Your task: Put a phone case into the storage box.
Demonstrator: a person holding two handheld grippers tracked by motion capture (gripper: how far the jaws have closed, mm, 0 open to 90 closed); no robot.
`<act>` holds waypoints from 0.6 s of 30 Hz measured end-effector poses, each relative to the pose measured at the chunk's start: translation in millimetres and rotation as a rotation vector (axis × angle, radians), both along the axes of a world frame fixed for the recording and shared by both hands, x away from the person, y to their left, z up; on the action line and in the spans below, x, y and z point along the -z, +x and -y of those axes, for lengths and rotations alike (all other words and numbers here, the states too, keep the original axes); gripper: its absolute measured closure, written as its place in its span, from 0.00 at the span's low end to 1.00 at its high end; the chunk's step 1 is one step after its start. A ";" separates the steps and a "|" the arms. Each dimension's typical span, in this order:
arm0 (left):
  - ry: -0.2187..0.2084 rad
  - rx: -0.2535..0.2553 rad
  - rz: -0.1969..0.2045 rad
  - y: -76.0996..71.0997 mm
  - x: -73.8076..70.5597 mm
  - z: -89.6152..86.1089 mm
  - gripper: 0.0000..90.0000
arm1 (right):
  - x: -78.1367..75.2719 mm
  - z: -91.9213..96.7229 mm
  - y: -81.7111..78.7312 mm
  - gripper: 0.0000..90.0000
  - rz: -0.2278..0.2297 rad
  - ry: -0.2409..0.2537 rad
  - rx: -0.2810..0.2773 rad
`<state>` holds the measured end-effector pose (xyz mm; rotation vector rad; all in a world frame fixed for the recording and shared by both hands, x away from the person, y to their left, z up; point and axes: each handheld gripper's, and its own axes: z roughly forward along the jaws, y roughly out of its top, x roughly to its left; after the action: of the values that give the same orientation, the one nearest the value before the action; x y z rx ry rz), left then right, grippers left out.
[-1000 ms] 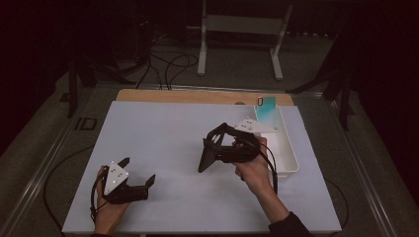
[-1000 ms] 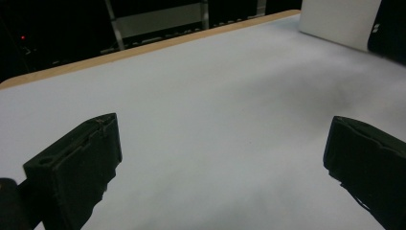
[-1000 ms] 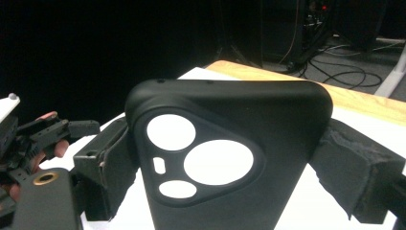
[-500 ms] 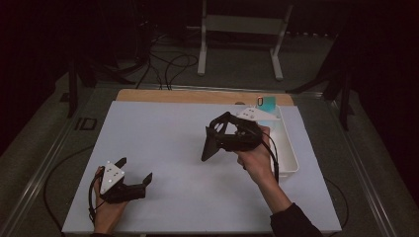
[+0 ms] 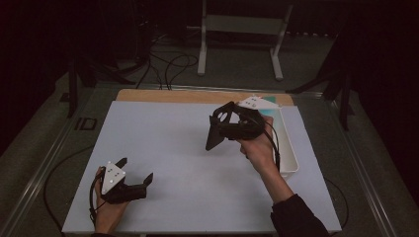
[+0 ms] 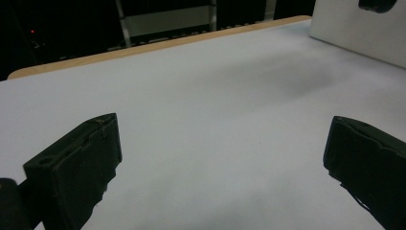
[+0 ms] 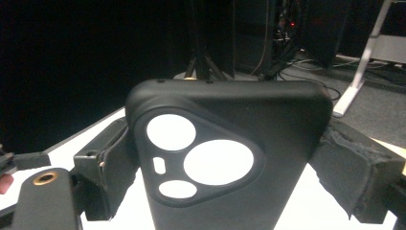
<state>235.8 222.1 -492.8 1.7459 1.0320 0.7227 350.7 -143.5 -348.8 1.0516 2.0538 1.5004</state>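
Above the tabletop's (image 5: 163,148) centre, the right gripper (image 5: 220,129) pinches a black phone case (image 7: 225,158), long axis sloping down-left; the left gripper (image 5: 134,174), spread empty, rests near the front-left corner, well apart.

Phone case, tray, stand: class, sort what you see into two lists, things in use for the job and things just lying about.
In use: phone case, held in the right claw; white tray beside it.

Lying about: metal stand, floor cables; the left claw rests open, holding nothing.
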 end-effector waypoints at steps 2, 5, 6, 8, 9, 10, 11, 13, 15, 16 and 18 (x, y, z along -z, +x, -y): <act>-0.001 -0.007 0.004 -0.2 -0.2 -0.2 0.00 | -1.2 1.0 2.9 0.16 0.001 0.000 0.008; 0.000 -0.013 0.006 -0.1 -0.2 -0.4 0.00 | -2.8 3.2 6.2 0.16 0.005 0.007 0.022; 0.000 -0.013 0.005 -0.1 -0.2 -0.5 0.00 | -3.1 3.9 7.3 0.16 0.008 0.010 0.022; 0.001 -0.014 0.006 0.0 -0.1 -0.4 0.00 | -3.5 5.2 9.6 0.16 0.006 0.012 0.031; 0.002 -0.014 0.006 0.1 0.0 -0.3 0.00 | -3.5 5.8 10.7 0.16 0.007 0.014 0.034; 0.001 -0.013 0.005 0.2 0.1 -0.1 0.00 | -3.4 6.3 11.8 0.16 0.007 0.011 0.039; 0.001 -0.013 0.005 0.2 0.1 -0.1 0.00 | -3.4 6.3 11.8 0.16 0.007 0.011 0.039; 0.008 -0.013 0.001 0.3 0.6 0.7 0.00 | -3.1 8.2 15.2 0.16 0.009 0.002 0.047; 0.016 -0.013 -0.002 0.6 1.2 1.9 0.00 | -3.3 9.4 17.3 0.16 0.008 -0.004 0.055; 0.015 -0.012 -0.002 0.7 1.3 2.4 0.00 | -3.6 10.4 18.5 0.16 0.007 -0.007 0.059; 0.015 -0.012 0.000 0.8 1.3 2.9 0.00 | -4.3 12.1 20.8 0.16 0.008 -0.007 0.067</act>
<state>236.6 219.1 -494.1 1.7537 1.0407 0.7392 371.5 -155.6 -344.5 1.0982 1.9969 1.4607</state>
